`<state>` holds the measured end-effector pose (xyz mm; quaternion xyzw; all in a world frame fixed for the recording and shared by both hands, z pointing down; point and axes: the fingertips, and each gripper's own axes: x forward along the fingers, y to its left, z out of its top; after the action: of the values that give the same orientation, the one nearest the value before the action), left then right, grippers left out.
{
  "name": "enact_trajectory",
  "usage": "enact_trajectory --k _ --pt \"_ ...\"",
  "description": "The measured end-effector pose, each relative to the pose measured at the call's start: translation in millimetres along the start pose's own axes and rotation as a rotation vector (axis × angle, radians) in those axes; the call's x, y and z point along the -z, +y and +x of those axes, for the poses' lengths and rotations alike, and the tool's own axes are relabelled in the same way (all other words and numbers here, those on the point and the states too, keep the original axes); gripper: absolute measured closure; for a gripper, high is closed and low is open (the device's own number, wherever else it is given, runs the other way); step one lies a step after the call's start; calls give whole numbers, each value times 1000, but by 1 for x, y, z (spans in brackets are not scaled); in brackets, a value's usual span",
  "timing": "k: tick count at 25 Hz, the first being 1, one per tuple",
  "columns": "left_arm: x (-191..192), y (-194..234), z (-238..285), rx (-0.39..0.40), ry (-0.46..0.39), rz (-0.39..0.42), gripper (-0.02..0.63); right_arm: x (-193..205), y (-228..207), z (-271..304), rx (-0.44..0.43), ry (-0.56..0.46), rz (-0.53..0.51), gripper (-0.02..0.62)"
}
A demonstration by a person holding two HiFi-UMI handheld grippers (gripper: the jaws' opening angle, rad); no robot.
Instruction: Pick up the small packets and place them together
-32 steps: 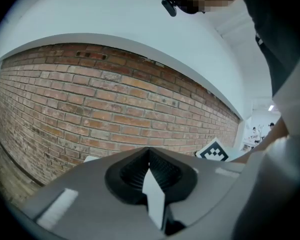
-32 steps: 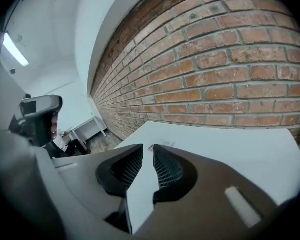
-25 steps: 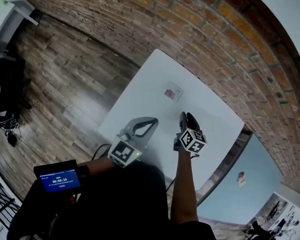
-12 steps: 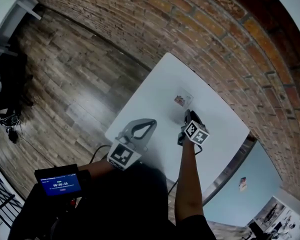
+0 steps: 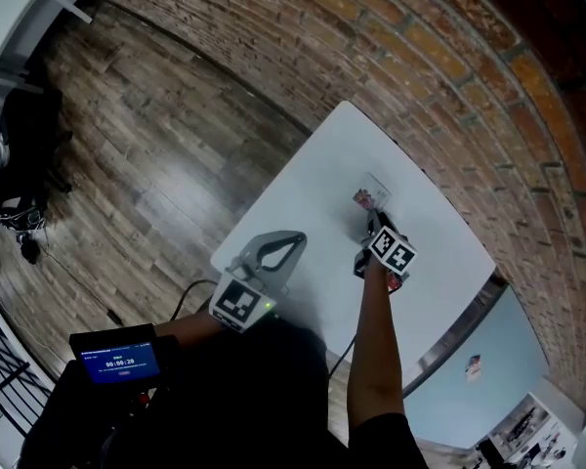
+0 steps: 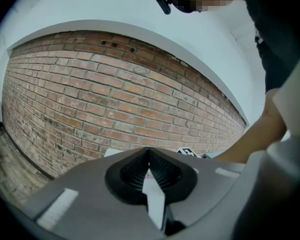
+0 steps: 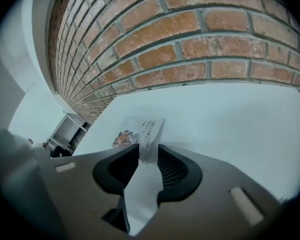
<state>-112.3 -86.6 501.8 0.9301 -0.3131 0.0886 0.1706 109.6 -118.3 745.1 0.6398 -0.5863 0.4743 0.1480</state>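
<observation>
Our right gripper (image 5: 375, 221) has dropped to the small packet (image 7: 140, 130), jaws parted astride its near edge, so we judge a grasp next; left gripper (image 6: 149, 170) clenched, empty.

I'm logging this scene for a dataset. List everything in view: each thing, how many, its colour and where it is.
packet: one, white with a coloured picture and dark print, flat on the table, near edge between the right gripper's jaws
table: one, white, against the brick wall
brick wall: one, red-brown, behind the table
floor: brown wood planks, left of the table
screen: one, blue display in a black case, lower left of the head view
person: one, dark clothing, bottom of the head view
left gripper: one, grey with black pads, jaws shut and empty, by the table's near edge
right gripper: one, grey with black pads, jaws apart, down at the packet
</observation>
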Motion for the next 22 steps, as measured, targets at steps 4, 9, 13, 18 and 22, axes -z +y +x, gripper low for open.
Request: enact_trajectory --k 4,9,13,18,22 --pt "0 7 -2 -27 1 -8 606 -1 -1 -1 10 3 28 497" --pt "-1 10 -2 -34 11 -11 606 -3 9 -4 -21 7 16 499" --pt "0 8 -1 -34 20 -11 606 -4 18 -1 -55 21 27 500" --pt "2 7 -2 -42 23 -33 606 -1 20 5 -100 28 119 517" --pt "6 9 -3 -48 24 -36 606 -2 19 6 -109 25 119 578"
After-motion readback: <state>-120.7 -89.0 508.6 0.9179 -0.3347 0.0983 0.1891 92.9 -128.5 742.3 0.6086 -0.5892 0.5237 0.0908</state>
